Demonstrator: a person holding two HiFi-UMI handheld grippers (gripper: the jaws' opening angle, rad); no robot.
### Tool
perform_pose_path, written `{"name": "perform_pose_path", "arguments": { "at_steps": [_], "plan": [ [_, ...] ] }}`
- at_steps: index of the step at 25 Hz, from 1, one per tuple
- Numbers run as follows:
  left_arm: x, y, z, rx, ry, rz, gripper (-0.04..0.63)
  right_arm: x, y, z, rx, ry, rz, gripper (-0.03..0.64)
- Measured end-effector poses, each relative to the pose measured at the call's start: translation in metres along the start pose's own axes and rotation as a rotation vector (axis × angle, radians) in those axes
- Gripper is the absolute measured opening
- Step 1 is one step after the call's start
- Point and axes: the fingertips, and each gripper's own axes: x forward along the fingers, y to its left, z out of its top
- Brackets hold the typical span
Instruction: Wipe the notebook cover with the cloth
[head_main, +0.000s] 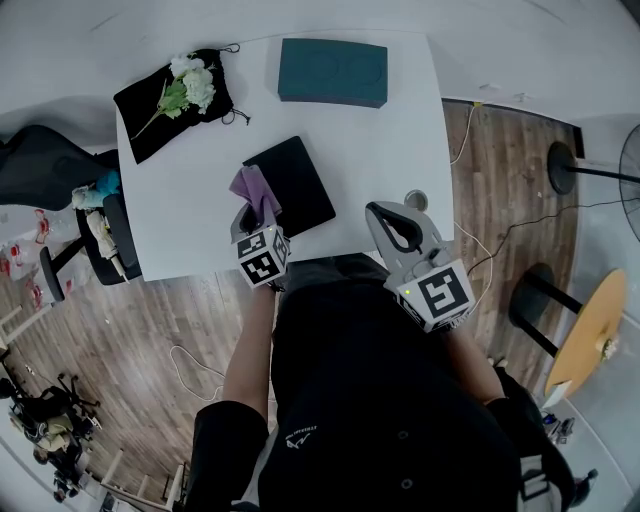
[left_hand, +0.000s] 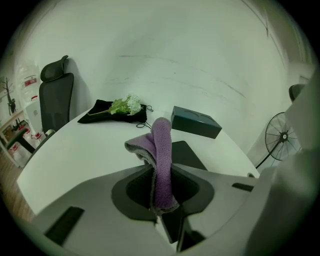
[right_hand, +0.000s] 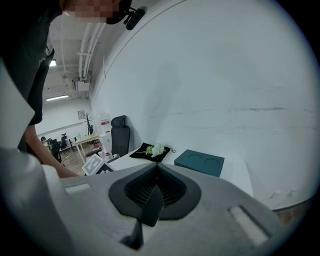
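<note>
Our left gripper (left_hand: 161, 202) has its jaws clamped on the cloth (left_hand: 161, 155), a free fold standing out ahead to meet the notebook (left_hand: 186, 152), which lies flat on the tabletop (head_main: 190, 220) just beyond those jaws. Our right gripper (right_hand: 154, 194) hangs aside with its jaws together on nothing, since we judge wiping needs one tool.

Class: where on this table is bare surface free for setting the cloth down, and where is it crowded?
Bare table lies right of the notebook, in front of the teal box. Another patch lies between the black pouch and the table's near-left corner. Crowded: the notebook's near-left edge, where the left gripper holds the cloth.
</note>
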Motion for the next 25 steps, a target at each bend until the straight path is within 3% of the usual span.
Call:
{"name": "perform_pose_path", "arguments": {
  "at_steps": [14, 25],
  "plan": [
    [0.008, -0.085, -0.012, -0.030, 0.037, -0.175, 0.077, -0.014, 0.000, -0.007, -0.001, -0.010, -0.015, 0.005],
    [0.008, -0.121, -0.041, 0.009, 0.073, -0.213, 0.077, -0.033, -0.003, -0.019, -0.003, -0.009, -0.038, 0.005]
  ]
}}
